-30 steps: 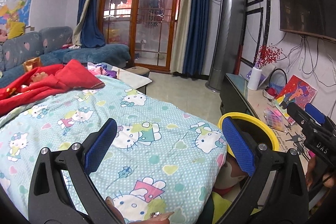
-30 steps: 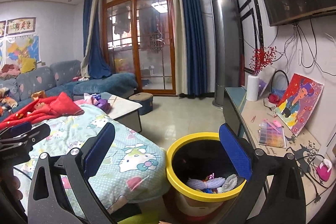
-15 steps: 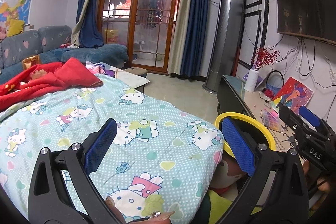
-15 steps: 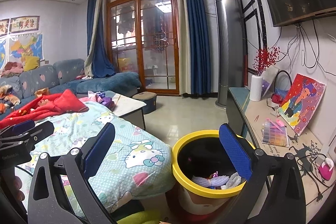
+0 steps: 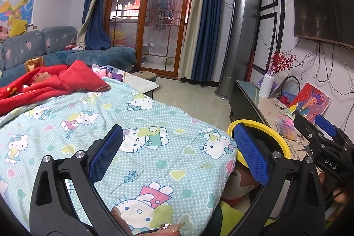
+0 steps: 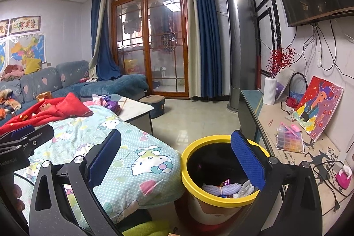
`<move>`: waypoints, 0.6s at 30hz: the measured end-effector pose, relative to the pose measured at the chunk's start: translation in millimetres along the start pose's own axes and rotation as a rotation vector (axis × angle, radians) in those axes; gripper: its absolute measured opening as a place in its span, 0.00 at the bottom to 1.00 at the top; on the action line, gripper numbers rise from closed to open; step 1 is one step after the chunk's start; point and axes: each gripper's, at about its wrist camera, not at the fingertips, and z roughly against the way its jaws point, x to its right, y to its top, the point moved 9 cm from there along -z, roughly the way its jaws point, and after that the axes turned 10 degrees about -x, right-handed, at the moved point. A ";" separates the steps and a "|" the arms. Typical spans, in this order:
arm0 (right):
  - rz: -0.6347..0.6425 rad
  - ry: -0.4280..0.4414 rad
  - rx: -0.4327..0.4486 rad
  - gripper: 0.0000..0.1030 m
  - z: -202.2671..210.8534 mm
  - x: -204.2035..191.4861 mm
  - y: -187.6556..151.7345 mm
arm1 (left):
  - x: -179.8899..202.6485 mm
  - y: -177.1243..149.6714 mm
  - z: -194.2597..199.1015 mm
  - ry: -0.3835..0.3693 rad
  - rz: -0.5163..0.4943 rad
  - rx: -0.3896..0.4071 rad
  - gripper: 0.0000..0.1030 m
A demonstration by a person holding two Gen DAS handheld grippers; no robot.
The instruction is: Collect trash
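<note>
Clearly "DAS" on right tongs (image 5: 318, 132)

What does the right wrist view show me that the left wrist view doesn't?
Only the right wrist view looks into the yellow-rimmed bin and shows the trash at its bottom, plus the open left gripper at the left edge. Only the left wrist view shows the right gripper, from the side. Both show the Hello Kitty blanket, the red cloth and the bin's rim; each camera's own fingers are spread with nothing between them.
</note>
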 end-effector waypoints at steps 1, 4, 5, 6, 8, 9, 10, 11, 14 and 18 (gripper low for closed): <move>0.001 0.001 -0.001 0.94 -0.2 -0.2 -0.1 | -0.4 0.0 -0.1 0.000 0.001 0.000 0.89; 0.002 0.000 -0.001 0.94 -0.3 -0.1 -0.5 | 0.4 1.3 0.3 0.001 0.002 0.001 0.89; 0.002 0.000 -0.001 0.94 -0.4 -0.2 -0.5 | 0.3 1.3 0.3 0.000 0.002 0.000 0.89; 0.002 0.000 -0.002 0.94 -0.5 -0.2 -0.6 | 0.5 1.4 0.2 0.000 0.002 0.001 0.89; 0.002 0.001 -0.002 0.94 -0.5 -0.2 -0.6 | 0.3 1.2 0.3 0.001 0.002 0.001 0.89; 0.002 0.001 -0.003 0.94 -0.7 -0.5 -0.7 | 0.4 1.3 0.2 -0.001 0.001 0.001 0.89; 0.003 0.000 -0.002 0.94 -0.4 -0.4 -0.7 | 0.3 1.2 0.3 0.000 0.003 0.001 0.89; 0.002 0.000 -0.002 0.94 -0.4 -0.3 -0.6 | 0.3 1.3 0.2 -0.001 0.003 0.001 0.89; 0.002 -0.001 -0.002 0.94 -0.5 -0.6 -0.7 | 0.3 1.1 -0.3 0.003 0.002 -0.001 0.89; 0.002 -0.001 -0.002 0.94 -0.5 -0.5 -0.6 | 0.7 1.8 0.5 0.003 0.002 -0.001 0.89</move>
